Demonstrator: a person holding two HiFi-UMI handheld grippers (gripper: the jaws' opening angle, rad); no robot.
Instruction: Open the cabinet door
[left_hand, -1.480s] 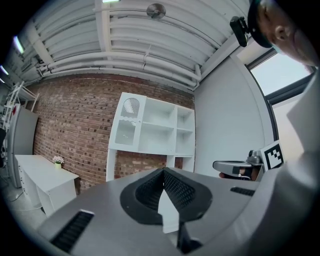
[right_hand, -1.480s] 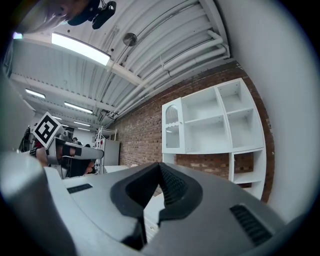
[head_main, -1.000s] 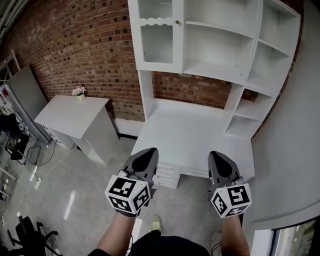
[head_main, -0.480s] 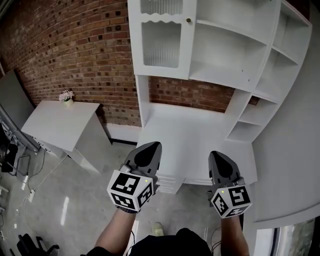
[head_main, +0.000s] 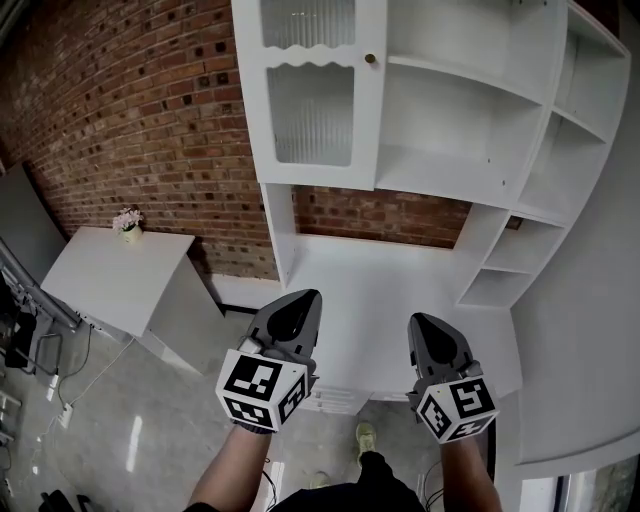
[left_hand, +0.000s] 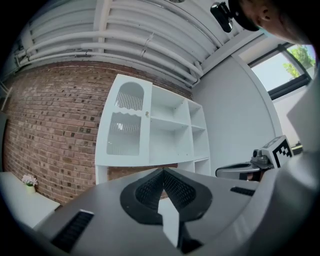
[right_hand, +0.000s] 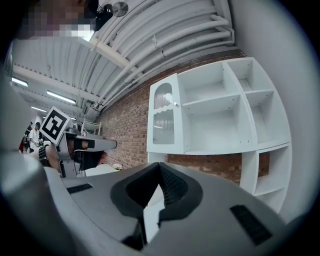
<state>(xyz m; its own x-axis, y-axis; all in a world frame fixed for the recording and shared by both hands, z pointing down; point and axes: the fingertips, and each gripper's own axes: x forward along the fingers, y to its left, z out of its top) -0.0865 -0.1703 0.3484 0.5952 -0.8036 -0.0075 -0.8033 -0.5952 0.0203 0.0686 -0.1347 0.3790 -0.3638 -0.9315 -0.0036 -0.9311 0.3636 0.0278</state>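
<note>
**Facing a closed cabinet door, both grippers shut and empty**

Two grey two-jaw grippers sit near the viewer, level and side by side. The left gripper (head_main: 303, 298) and the right gripper (head_main: 418, 320) each have their jaws pressed together with nothing between them. Far ahead, against a red brick wall (head_main: 150, 120), stands a white shelf-and-desk unit (head_main: 480, 150). Its white cabinet door with ribbed glass (head_main: 312, 95) fills the unit's upper left corner and looks fully closed. A small round brass knob (head_main: 370, 58) sits on the door's right edge, well apart from both grippers.

The step in hand is probably the reach to that knob. One gripper's jaws need to part before they arrive, then meet the knob squarely. The hinges likely run down the door's left edge, so the pull should curve toward the viewer and leftward, not straight back.

Counted: two grippers, one door, two glass panes in it, one knob. At far left are one white side table (head_main: 110, 280) and one small pot of pink flowers (head_main: 127, 222).
</note>
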